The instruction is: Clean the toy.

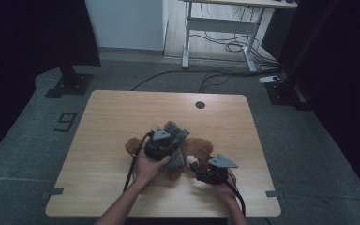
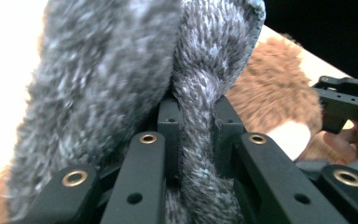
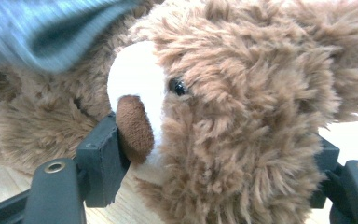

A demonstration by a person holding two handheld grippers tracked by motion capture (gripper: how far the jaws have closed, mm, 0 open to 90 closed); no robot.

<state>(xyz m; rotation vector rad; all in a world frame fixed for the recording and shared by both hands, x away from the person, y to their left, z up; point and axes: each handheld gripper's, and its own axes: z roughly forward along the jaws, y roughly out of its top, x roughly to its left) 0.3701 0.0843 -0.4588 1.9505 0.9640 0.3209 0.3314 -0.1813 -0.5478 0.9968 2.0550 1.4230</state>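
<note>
Left gripper view: left claw (image 2: 193, 135) pinching grey knit garment (image 2: 121, 79), right claw (image 3: 214, 158) clamping teddy bear's (image 3: 242, 93) head, dressing barely begun.

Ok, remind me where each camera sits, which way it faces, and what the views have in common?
High view: above the person's side, looking forward and down on the table; both forearms, left gripper, right gripper.
Left gripper view: along its own jaws, shut on grey knit cloth; right gripper beyond.
Right gripper view: along its jaws, shut on the teddy bear by its head.
Shared: all three show bear and cloth.
</note>
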